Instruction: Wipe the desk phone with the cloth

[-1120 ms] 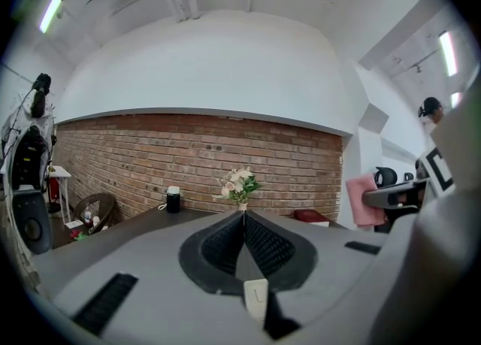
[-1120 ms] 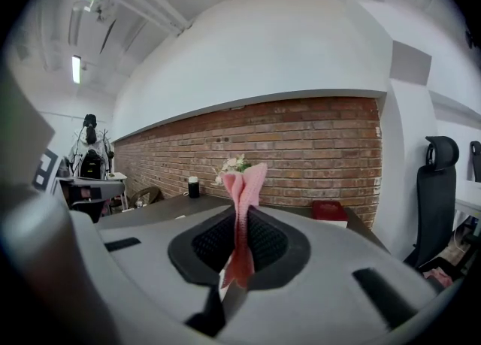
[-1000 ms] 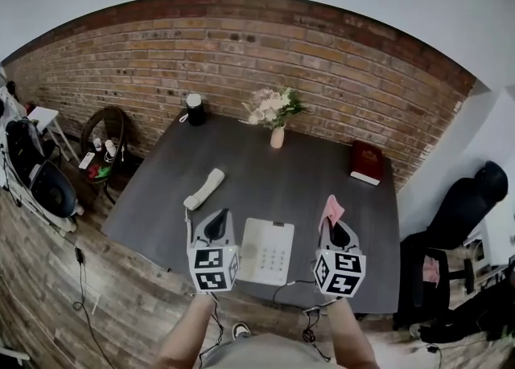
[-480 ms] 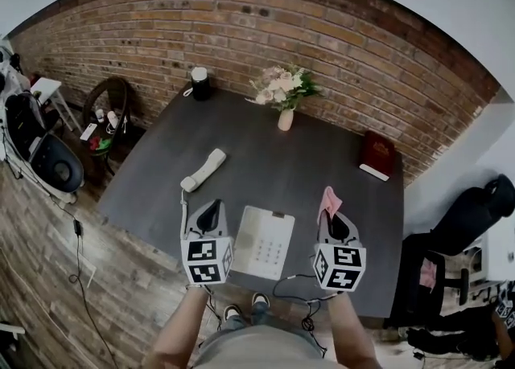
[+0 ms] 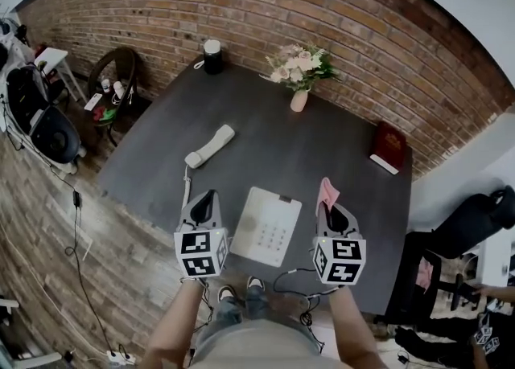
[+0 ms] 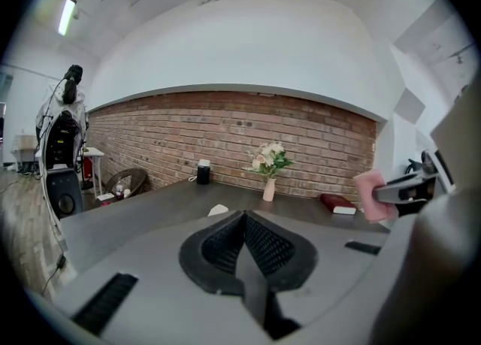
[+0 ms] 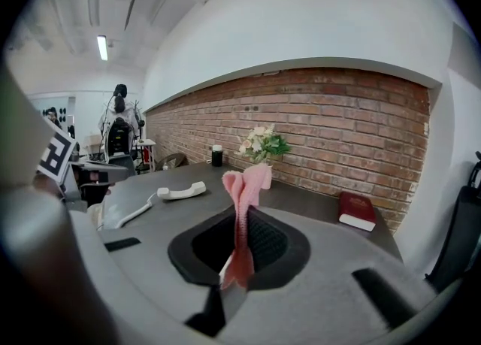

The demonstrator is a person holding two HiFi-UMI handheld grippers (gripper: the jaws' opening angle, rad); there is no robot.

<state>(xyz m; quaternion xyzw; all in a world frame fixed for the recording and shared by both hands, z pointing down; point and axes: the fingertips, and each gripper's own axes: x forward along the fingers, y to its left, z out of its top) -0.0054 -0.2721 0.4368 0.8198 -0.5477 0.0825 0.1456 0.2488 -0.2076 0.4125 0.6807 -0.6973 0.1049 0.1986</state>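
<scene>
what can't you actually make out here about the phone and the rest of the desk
- Desk phone key labels: head view, too small.
- Same phone in both tool views: hidden under the tool bodies.
- Handset cord's near end: head view, covered by the left tool.
- Red book title: too small, blurred.
- Cloth lower end: inside the shut right tool.

No word or number can be read anywhere. The left marker cube [image 5: 201,252] and the right marker cube [image 5: 339,260] carry only black-and-white square patterns. The keys of the desk phone [image 5: 268,226] and the cover of the red book [image 5: 389,147] are too small to read.
</scene>
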